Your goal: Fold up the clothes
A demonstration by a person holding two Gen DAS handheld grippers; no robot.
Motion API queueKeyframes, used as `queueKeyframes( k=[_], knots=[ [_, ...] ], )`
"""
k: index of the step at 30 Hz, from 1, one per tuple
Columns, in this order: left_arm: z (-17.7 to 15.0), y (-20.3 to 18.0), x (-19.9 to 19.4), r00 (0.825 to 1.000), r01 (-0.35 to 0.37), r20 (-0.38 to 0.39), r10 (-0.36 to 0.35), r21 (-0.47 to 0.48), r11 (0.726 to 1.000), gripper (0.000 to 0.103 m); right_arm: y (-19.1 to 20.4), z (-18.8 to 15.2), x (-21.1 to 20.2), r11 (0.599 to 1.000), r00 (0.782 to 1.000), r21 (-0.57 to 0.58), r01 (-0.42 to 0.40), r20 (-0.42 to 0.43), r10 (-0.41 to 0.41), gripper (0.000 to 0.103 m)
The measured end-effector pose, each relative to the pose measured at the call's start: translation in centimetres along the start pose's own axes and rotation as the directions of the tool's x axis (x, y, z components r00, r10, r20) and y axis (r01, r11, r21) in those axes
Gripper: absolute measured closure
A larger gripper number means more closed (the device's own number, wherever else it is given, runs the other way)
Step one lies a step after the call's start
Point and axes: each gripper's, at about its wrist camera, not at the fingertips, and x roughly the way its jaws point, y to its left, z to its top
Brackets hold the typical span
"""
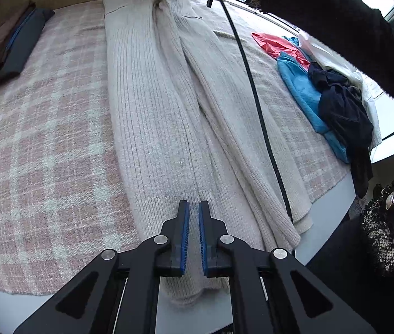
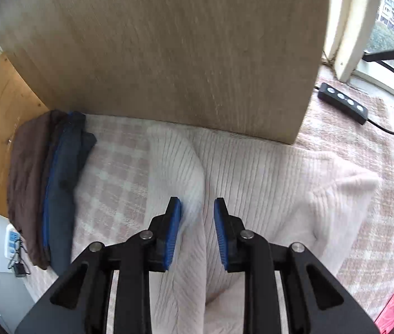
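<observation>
While the sweater point(image 1: 152, 105) lies folded lengthwise (a long strip), crosswise folds remain; left hand-held gripper point(image 1: 194, 208) narrow and empty, right hand-held gripper point(image 2: 197, 206) wider, empty.

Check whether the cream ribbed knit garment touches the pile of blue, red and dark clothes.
Apart. The left wrist view shows bare pink plaid blanket between cream ribbed knit garment and pile.
</observation>
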Motion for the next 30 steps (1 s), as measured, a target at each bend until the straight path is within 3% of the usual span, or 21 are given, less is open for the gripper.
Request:
queueKeyframes(
  k=[2, 7, 10, 13, 16, 18, 19, 23, 26, 30],
  knots=[
    [0.1, -0.2, -0.7, 1.000, -0.002, 0.016, 0.002, -0.005, 1.000, 0.096, -0.8, -2.2, -3.6, 0.997, 0.997, 0.002, -0.078, 0.004, 0.078, 0.077],
    [0.5, -1.1, -2.3, 0.998, 0.020, 0.055, -0.019, -0.014, 1.000, 0.095, -2.9, -13.0, -10.3, 0.998, 1.000, -0.066, -0.001, -0.002, 0.000, 0.076],
    [1.3, -3.1, -1.5, 0.994, 0.095, 0.048, -0.096, 0.017, 0.995, 0.075, -4.6, -18.7, -10.0, 1.000, 0.999, -0.020, -0.007, -0.053, 0.006, 0.075],
    [2.1, -4.6, 0.7, 0.994, 0.106, 0.007, -0.106, 0.034, 0.994, 0.072, -6.4, -21.2, -8.4, 0.999, 0.997, 0.032, -0.027, -0.068, 0.030, 0.075],
    [2.1, -5.8, 2.4, 0.998, 0.059, -0.021, -0.057, 0.073, 0.996, 0.073, -7.7, -21.3, -6.4, 0.993, 0.995, 0.096, -0.062, -0.070, 0.068, 0.071],
    [1.8, -6.0, 3.3, 0.999, 0.019, -0.036, -0.016, 0.088, 0.996, 0.078, -7.8, -21.0, -5.2, 0.993, 0.995, 0.099, -0.067, -0.069, 0.074, 0.071],
    [1.5, -5.9, 3.6, 0.999, 0.011, -0.042, -0.008, 0.086, 0.996, 0.086, -7.5, -21.0, -4.8, 0.995, 0.996, 0.087, -0.055, -0.069, 0.061, 0.071],
    [1.3, -4.9, 3.6, 0.997, 0.076, -0.020, -0.075, 0.021, 0.997, 0.095, -6.6, -21.3, -4.7, 0.999, 0.998, 0.031, -0.017, -0.059, 0.019, 0.092],
    [1.4, -4.6, 3.0, 0.984, 0.176, 0.024, -0.175, -0.027, 0.984, 0.096, -6.8, -21.6, -6.0, 0.999, 0.999, 0.011, 0.031, -0.031, -0.031, 0.094],
    [0.7, -4.1, 3.4, 0.989, 0.147, 0.010, -0.146, -0.044, 0.988, 0.092, -6.6, -22.1, -5.2, 0.998, 0.997, -0.023, 0.052, -0.060, -0.053, 0.088]
  ],
)
